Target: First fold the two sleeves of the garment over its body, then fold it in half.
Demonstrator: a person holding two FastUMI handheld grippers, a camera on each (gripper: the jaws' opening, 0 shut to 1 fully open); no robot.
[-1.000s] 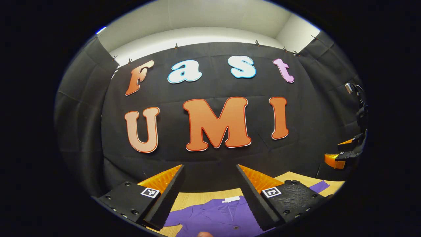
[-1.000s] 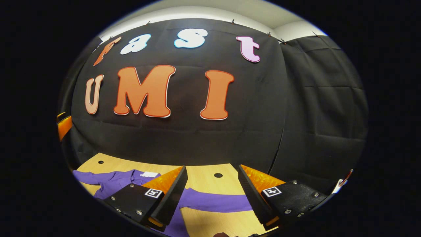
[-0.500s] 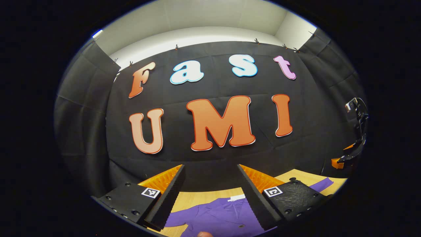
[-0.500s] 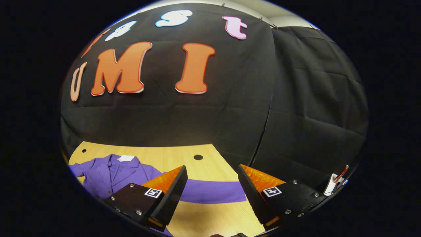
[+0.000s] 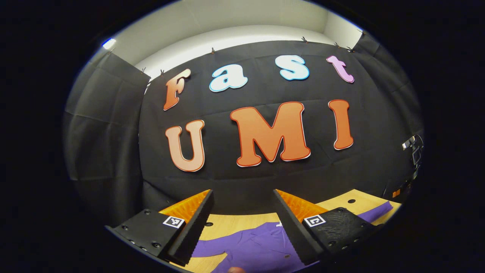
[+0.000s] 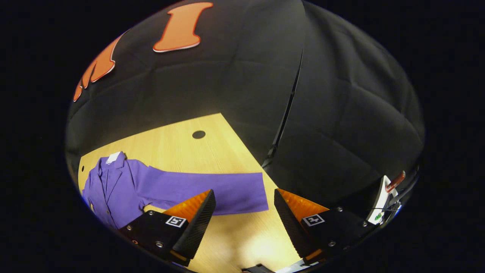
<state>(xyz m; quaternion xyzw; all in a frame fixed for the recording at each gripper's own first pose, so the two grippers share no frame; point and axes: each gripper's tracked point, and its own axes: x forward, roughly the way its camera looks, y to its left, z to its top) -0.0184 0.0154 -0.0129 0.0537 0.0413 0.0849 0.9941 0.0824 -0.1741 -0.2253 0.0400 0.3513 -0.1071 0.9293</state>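
Presently, a purple garment [image 6: 125, 185] lies flat on the pale wooden table [image 6: 178, 148], collar toward the back of the booth with a white tag [image 6: 113, 157] at the neck. Seen in the right gripper view, one sleeve [image 6: 212, 187] runs out straight from the shoulder across the tabletop, unfolded, its cuff ending near the table's right edge. The right gripper [image 6: 244, 216] is held above the table just short of that sleeve; its jaws stand wide apart with nothing between them, and the cuff end of the sleeve shows in the gap beyond the tips, not touched. A round hole [image 6: 198, 134] in the tabletop sits behind the sleeve, well apart from the cloth. In the left gripper view the left gripper [image 5: 242, 223] is likewise spread wide and carries nothing; between and beyond its fingers lies the garment's body [image 5: 250, 246] with the other sleeve [image 5: 210, 250] stretching off to the left, also unfolded. Farther right in that view the far sleeve's end [image 5: 377, 210] rests on the table [image 5: 242, 220]. Neither sleeve is laid over the body, and the garment is not folded in half.
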